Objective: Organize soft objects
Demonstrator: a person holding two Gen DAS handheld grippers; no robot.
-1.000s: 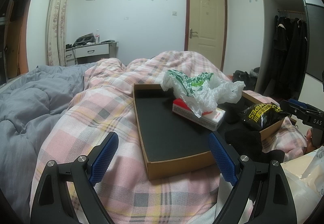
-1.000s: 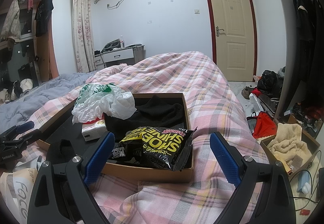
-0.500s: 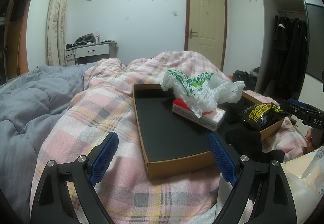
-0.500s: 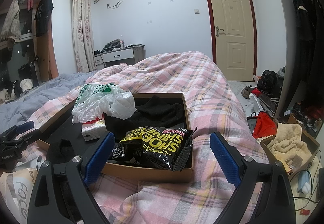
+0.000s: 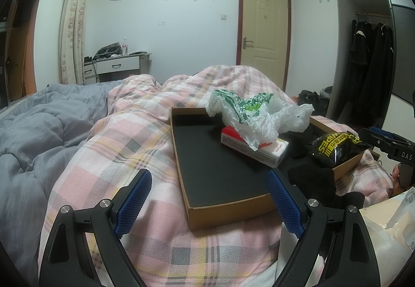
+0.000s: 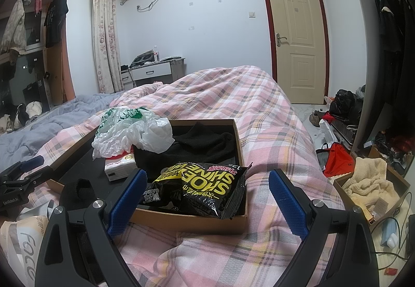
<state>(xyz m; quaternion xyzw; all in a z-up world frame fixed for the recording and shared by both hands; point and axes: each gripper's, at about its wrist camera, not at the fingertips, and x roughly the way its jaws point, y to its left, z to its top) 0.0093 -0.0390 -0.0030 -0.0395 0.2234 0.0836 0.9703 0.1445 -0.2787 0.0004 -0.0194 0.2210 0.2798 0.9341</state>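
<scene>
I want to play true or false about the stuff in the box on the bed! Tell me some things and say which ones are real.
1. The crumpled plastic bag lies on top of the tissue pack. True.
2. The left gripper is squeezing the black wipes packet. False: it is open and holds nothing, and so is the right gripper.
3. The cardboard box sits on the pink checked blanket. True.
4. The door is wide open. False: it is shut.
5. Black cloth lies inside the box. True.
</scene>
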